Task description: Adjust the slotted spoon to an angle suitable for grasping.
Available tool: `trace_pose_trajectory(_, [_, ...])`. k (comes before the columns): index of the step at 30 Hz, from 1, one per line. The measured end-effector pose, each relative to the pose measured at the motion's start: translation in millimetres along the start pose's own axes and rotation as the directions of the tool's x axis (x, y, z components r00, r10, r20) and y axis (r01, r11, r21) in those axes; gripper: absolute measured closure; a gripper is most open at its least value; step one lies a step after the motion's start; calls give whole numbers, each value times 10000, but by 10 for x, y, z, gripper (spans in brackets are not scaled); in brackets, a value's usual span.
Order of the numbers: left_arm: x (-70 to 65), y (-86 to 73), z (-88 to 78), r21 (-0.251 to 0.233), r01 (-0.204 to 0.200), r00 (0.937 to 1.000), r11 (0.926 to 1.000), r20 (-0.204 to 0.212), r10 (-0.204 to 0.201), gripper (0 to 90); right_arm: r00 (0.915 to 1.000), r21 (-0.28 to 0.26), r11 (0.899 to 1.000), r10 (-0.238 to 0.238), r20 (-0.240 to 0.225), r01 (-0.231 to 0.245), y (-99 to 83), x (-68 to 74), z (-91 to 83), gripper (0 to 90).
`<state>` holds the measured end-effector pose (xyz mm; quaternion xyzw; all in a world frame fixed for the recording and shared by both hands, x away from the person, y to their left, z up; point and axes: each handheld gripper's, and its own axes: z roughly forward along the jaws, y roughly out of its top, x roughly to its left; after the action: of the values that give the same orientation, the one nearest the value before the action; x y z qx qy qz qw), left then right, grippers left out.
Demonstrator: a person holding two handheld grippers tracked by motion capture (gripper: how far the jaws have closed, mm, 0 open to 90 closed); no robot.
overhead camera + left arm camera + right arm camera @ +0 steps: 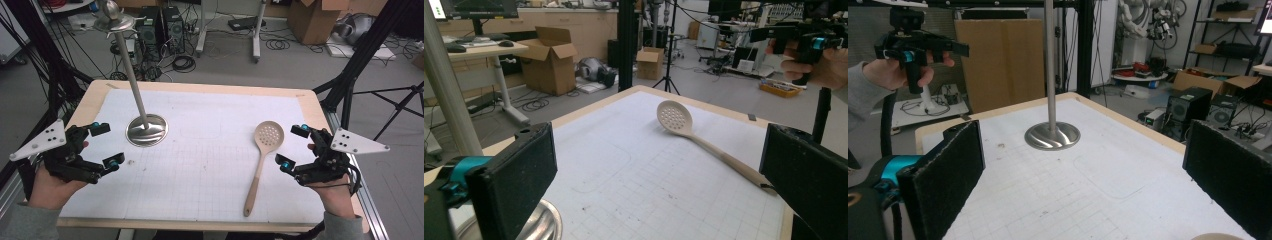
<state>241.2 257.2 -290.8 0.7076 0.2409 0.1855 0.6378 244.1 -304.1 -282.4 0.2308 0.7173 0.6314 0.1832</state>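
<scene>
Black, coarse-textured pads face each other across a wide gap on our left gripper point(106, 144), which hovers over the table's left edge with nothing between its jaws. Just beyond it stands a polished steel stand point(146, 129): a round, dished base, mirror-bright, with a slim straight pole rising to a small disc and knob at the top. White gridded paper point(200, 165) covers the pale wooden table point(90, 102), smooth and flat, with what may be a faint rounded outline drawn at its middle, too pale for us to be sure. Right of centre lies a beige slotted spoon point(262, 160), its round bowl pierced with small holes, its matte handle pointing toward us. Beside it our right gripper point(293, 146) hangs equally wide open and empty, close to the spoon but apart from it.
</scene>
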Motion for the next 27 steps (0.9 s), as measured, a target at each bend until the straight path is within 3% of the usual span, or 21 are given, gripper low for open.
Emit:
trace_pose_trajectory(10, [48, -38, -21, 42, 187, 9998, 9998, -92, -186, 24, 9999, 112, 9999, 101, 20, -101, -17, -23, -4, 22])
trace_pose_trajectory(17, [27, -14, -38, -53, 89, 10000, 9999, -41, -89, 24, 9995, 129, 9998, 181, -267, -178, -41, -40, 20, 48])
trace_pose_trajectory(22, [39, -20, -41, -31, 104, 9999, 9999, -76, -104, 24, 9990, 419, 9988, 259, -367, -243, -71, -56, 48, 67])
trace_pose_trajectory(25, [38, -30, -30, -3, 153, 9999, 9999, -64, -153, 24, 9983, 491, 9985, 267, -516, -242, -93, -73, 45, 147])
trace_pose_trajectory(27, [37, -29, -29, 24, 125, 9999, 9999, -55, -125, 23, 9982, 519, 9983, 291, -523, -264, -106, -84, 46, 147])
